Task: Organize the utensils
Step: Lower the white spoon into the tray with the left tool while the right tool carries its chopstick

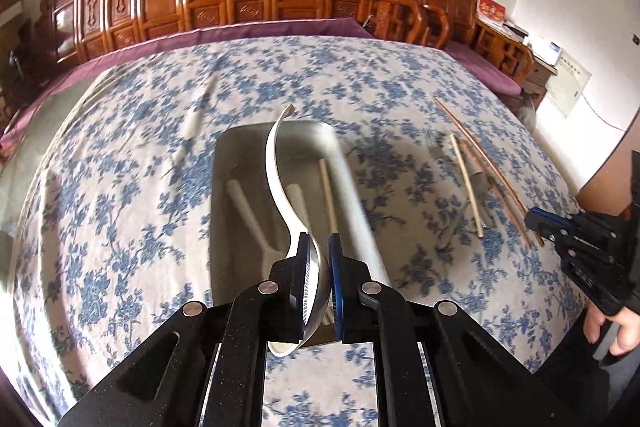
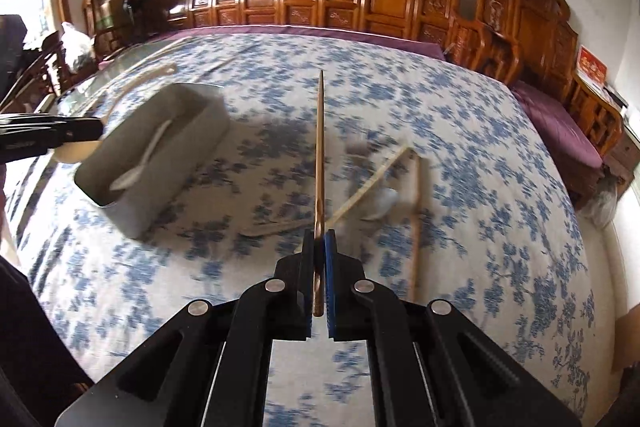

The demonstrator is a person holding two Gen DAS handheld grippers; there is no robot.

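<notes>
A blue-flowered cloth (image 1: 120, 155) covers the tabletop, and on it stands a grey rectangular tray (image 1: 240, 147) already holding white utensils (image 1: 248, 211) and one pale chopstick (image 1: 327, 191). Above the tray, the left hand-held gripper (image 1: 319, 247) is clamped on the bowl of a white spoon (image 1: 276, 163). The right hand-held gripper (image 2: 319, 239) is closed on a brown chopstick (image 2: 319, 147), with loose chopsticks (image 2: 416, 211) on the cloth beyond it.
</notes>
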